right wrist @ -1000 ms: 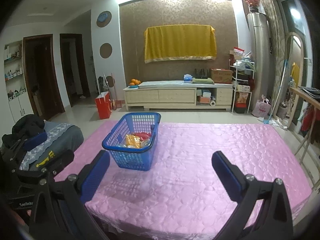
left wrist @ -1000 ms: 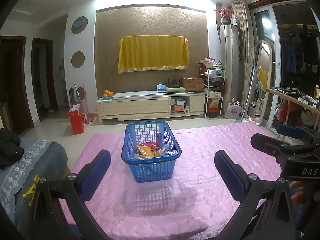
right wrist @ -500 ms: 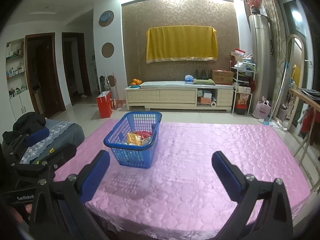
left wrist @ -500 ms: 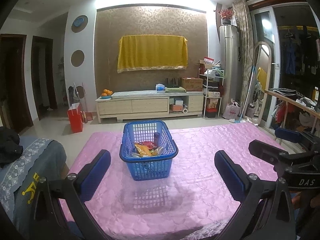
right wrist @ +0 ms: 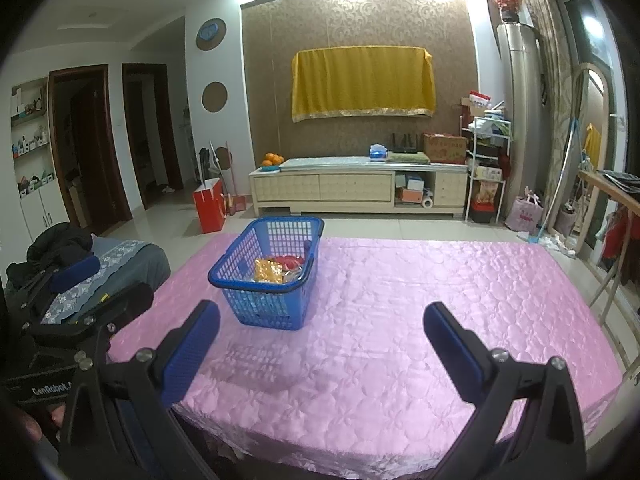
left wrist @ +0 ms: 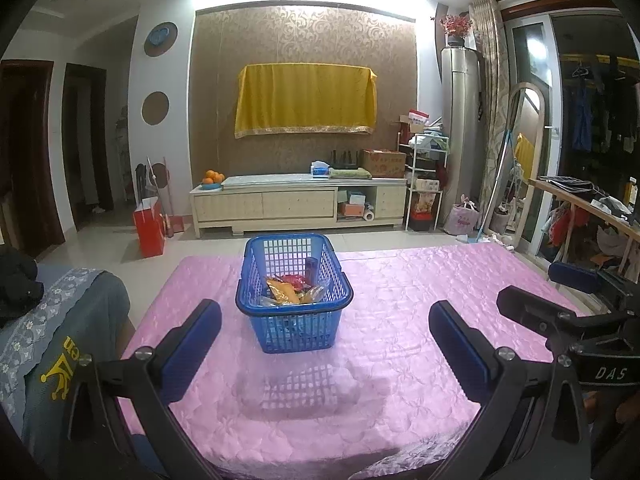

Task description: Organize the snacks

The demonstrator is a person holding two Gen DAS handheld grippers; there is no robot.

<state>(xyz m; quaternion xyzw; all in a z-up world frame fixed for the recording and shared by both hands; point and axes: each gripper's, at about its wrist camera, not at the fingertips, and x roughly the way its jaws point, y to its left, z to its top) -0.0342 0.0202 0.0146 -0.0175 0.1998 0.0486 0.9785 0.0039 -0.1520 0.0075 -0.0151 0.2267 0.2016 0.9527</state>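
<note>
Both grippers are spread wide with nothing in them. From the left gripper (left wrist: 325, 330) the blue basket (left wrist: 294, 322) sits dead ahead on the pink tablecloth (left wrist: 420, 320), long axis pointing away from the camera. From the right gripper (right wrist: 321, 332) that basket (right wrist: 270, 300) is off to the left, so the left one looks like the better-lined-up tool for a first grab. Snack packets (left wrist: 290, 290) are all piled inside already, none loose on the cloth. Compared with a second ago, the basket has drifted slightly farther off in both views, so both grippers have backed away a bit, fingers just as wide.
</note>
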